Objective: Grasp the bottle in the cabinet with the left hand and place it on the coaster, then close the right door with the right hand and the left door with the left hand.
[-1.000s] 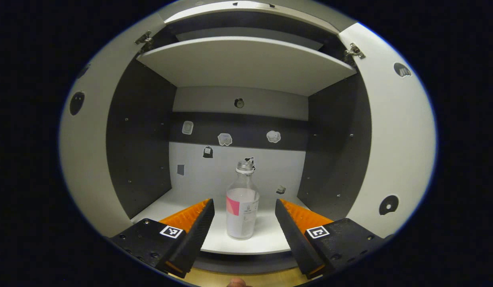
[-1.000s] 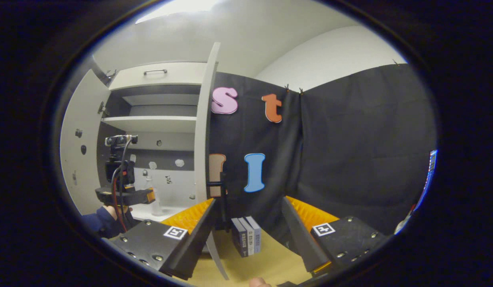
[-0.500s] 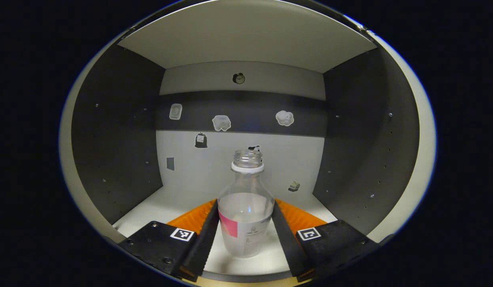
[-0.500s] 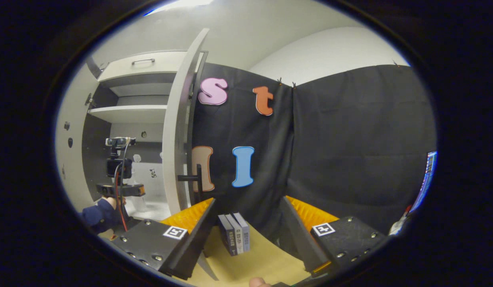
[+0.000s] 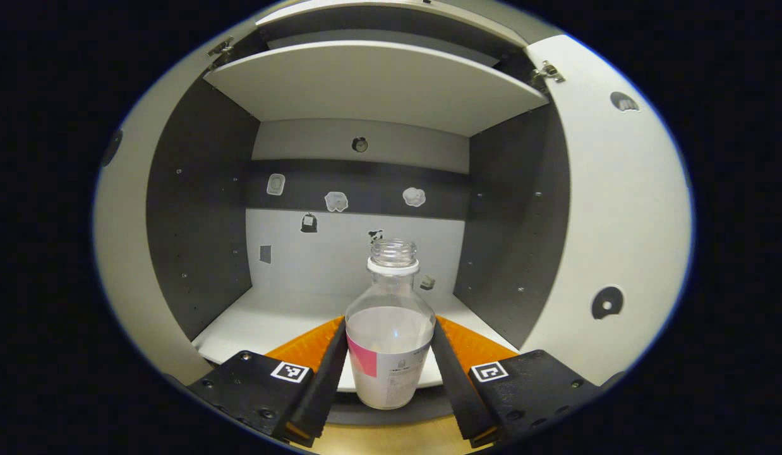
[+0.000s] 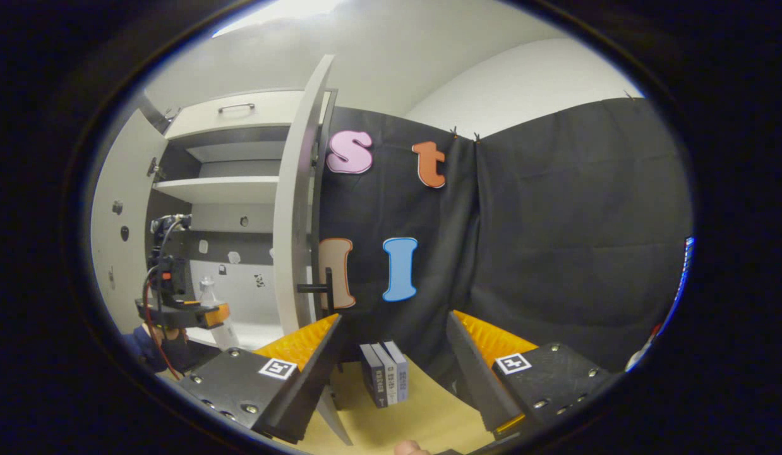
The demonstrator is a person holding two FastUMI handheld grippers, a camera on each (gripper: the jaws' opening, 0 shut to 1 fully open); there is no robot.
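While the cabinet (image 5: 201,208) stands with both doors swung wide, the bottle (image 5: 390,335) is clamped between the two fingers of the left gripper (image 5: 389,366), pressed on either side of its lower body in the left gripper view. The bottle is held upright, clear and uncapped, with a white ring under its threaded neck and a pale label carrying a pink patch. Its base is seen just at the front edge of the lower shelf (image 5: 271,319), over the lip; whether it is touching the shelf or lifted off cannot be told from here. Above it, the upper shelf (image 5: 372,85) is seen from below, and small stickers (image 5: 335,201) are scattered across the back panel. The right door (image 5: 618,208) is seen at the right of that view, and the left door (image 5: 122,253) curves along the left edge. Over in the right gripper view, the right gripper (image 6: 391,373) is held with its jaws apart and nothing between them, above a yellow wooden table (image 6: 422,417). A small row of books (image 6: 384,373) is stood upright on that table, beyond the fingers. The right door is seen edge-on there (image 6: 293,221), with a dark handle (image 6: 318,287) jutting from its face. Farther off at the left, the left gripper (image 6: 204,314) is seen at the cabinet opening, carried by a hand in a dark sleeve (image 6: 144,344), with the bottle (image 6: 215,309) in its grip.
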